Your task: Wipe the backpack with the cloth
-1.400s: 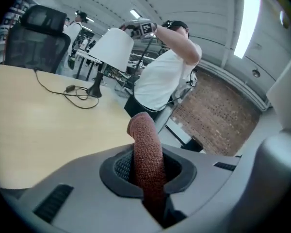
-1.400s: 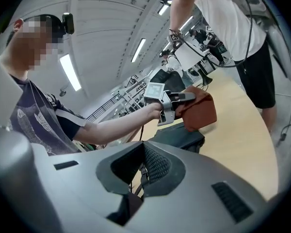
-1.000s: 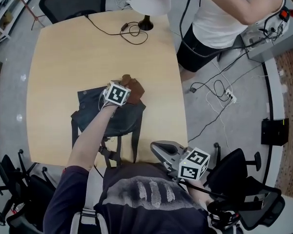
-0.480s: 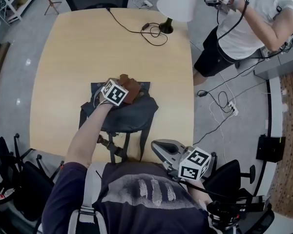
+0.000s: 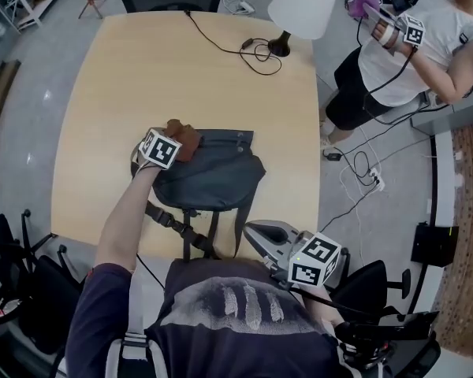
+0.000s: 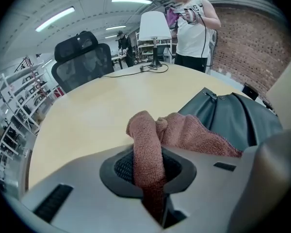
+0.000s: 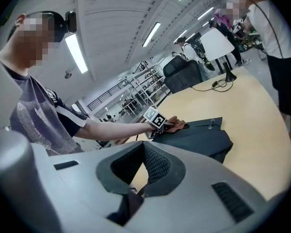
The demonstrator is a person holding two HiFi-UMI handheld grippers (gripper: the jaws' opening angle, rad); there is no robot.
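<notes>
- Vs 1 s ago: left gripper (image 5: pixel 170 140) + cloth (image 5: pixel 183 132) have slid along the backpack's (image 5: pixel 217 176) far edge, from its right part to its far-left corner. The view itself has swung too.
- Right gripper (image 5: pixel 256 233) hasn't moved: held at the person's body, just off the table's (image 5: pixel 142 53) near edge.
- Backpack lies flat on the table, nr the near edge, roughly mid-width. Top end w/ metal fittings points to the far edge.
- Straps (image 5: pixel 188 231) trail back to the near edge and over it, so the long axis runs near-to-far.
- Cloth is rust-brown terry, bunched ahead of the jaws and touching the pack's far-left corner. In the left gripper view the dark pack fabric sits just to its right.
- Left gripper: jaws clamped on a fold of the cloth, which runs down betw the pads.
- Right gripper: jaws together, nothing betw them, nose aimed over the table twd the pack.
- Far-right corner of the table: lamp (image 5: pixel 301 5) w/ white shade, black cable (image 5: pixel 244 50) looped beside its base.
- 2nd person (image 5: pixel 402 53) stands off the table's right edge, well apart from the pack.
</notes>
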